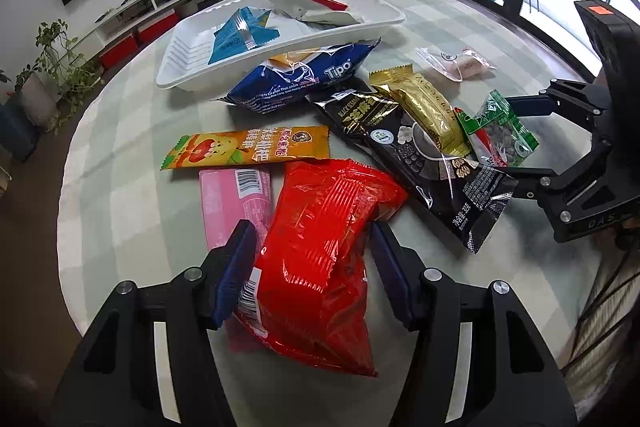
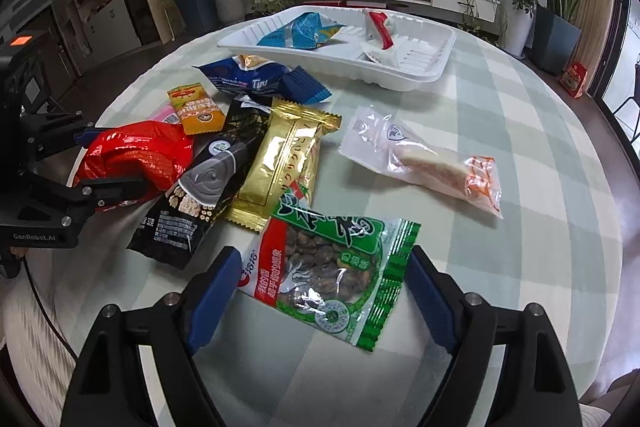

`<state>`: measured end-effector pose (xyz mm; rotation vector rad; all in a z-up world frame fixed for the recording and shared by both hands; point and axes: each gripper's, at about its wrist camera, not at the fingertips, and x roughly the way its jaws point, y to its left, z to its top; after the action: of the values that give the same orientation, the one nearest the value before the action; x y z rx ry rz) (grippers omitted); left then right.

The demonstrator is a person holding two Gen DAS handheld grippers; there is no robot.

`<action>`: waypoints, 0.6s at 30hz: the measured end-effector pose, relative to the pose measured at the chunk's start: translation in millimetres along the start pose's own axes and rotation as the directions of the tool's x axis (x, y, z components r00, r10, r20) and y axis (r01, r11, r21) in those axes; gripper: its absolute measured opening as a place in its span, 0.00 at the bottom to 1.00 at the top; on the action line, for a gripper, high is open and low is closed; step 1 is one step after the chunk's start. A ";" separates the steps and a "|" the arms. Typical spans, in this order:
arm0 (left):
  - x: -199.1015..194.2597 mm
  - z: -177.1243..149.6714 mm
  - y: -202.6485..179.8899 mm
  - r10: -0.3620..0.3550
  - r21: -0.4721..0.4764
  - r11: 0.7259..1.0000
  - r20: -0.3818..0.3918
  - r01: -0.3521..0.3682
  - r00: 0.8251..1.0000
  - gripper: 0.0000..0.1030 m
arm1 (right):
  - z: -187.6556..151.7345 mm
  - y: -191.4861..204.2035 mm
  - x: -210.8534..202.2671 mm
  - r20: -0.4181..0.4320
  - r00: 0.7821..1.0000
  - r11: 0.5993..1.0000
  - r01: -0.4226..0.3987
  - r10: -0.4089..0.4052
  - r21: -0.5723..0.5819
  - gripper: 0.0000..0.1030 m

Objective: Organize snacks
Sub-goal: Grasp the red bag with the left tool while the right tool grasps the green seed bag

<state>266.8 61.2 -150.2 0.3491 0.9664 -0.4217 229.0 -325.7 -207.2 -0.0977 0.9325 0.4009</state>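
The left gripper [image 1: 314,267] has its blue fingers [image 1: 236,267] spread on either side of the red bag [image 1: 320,251], which lies on the bench [image 1: 120,195] partly over a pink packet [image 1: 236,203]; whether the pads press it cannot be told. The right gripper [image 2: 320,295] stands released around the green seed packet [image 2: 332,275], fingers [image 2: 212,299] apart from its edges. Farther back, the white tray [image 2: 400,75] holds a blue packet [image 2: 300,31] and a red-and-white one [image 2: 380,27]
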 end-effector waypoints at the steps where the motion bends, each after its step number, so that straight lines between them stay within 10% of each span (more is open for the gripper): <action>1: -0.1 -0.2 -0.3 0.002 0.000 1.000 0.001 -0.002 1.000 0.56 | -0.3 3.2 1.1 -0.002 1.000 1.000 0.012 -0.012 -0.011 0.87; 18: -2.8 -2.2 6.2 -0.066 -0.075 0.995 0.013 0.067 0.998 0.29 | -8.7 -11.9 -11.3 0.049 0.998 0.998 -0.036 0.034 0.047 0.52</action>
<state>266.9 68.2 -148.4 0.2461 0.9830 -0.4460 220.8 -342.2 -204.5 -0.0281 0.8966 0.4115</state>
